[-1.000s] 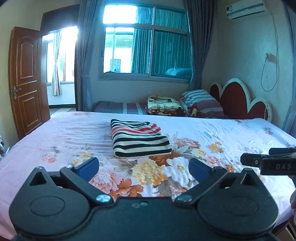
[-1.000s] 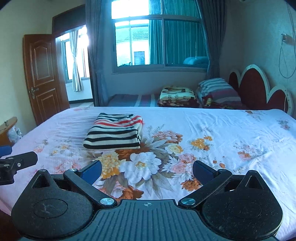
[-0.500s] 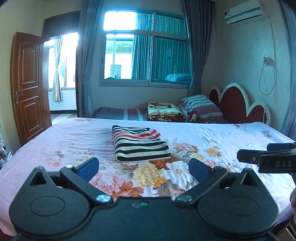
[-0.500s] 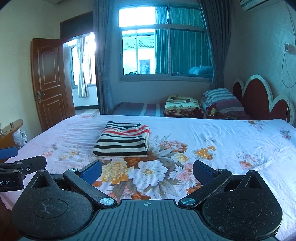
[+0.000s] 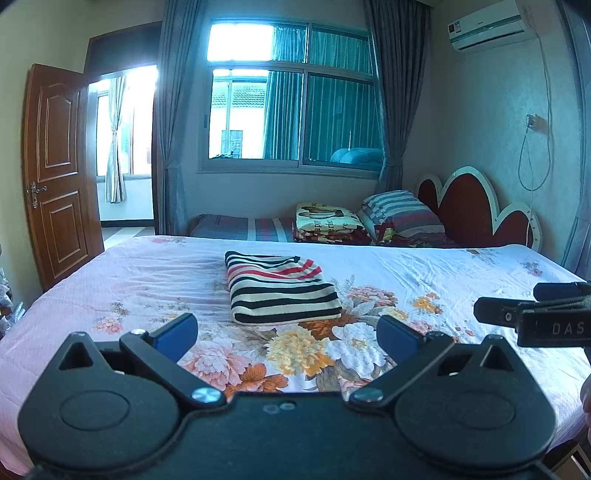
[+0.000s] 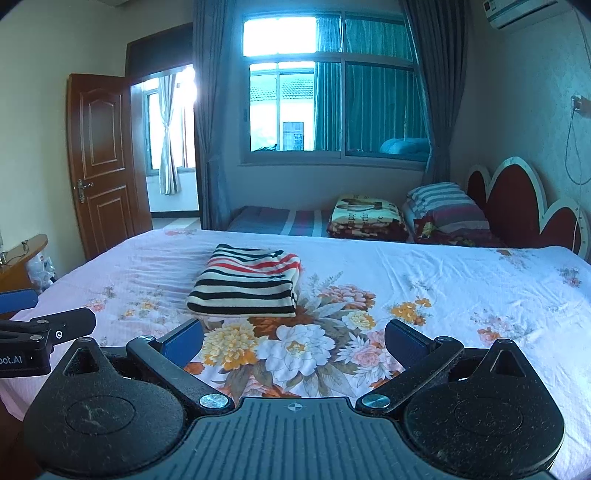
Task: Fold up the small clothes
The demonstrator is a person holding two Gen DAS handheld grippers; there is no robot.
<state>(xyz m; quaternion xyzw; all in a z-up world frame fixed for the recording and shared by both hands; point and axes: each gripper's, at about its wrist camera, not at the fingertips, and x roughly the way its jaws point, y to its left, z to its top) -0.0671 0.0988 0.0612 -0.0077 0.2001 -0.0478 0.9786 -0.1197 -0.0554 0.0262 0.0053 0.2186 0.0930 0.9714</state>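
Lying folded at 12 o'clock on the floral bed (image 5: 424, 273), the striped garment (image 5: 280, 291) could unravel if either empty, spread-apart gripper, left gripper (image 5: 288, 332) or right gripper (image 6: 293, 338), snags its top layer.

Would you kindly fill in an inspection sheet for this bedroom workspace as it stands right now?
Surface: bed with a pink floral sheet, lightly wrinkled.
Job's things: striped garment, folded into a neat rectangle, lying flat on the sheet.
Clutter: nothing seen on the sheet besides the garment.
Grippers: left gripper open, holding nothing; right gripper open, holding nothing; both short of the garment.
Cables: wall cable hanging in a loop from a socket above the headboard.
Surroundings: folded blankets and striped pillow behind the bed; window with curtains; wooden door open; air conditioner.
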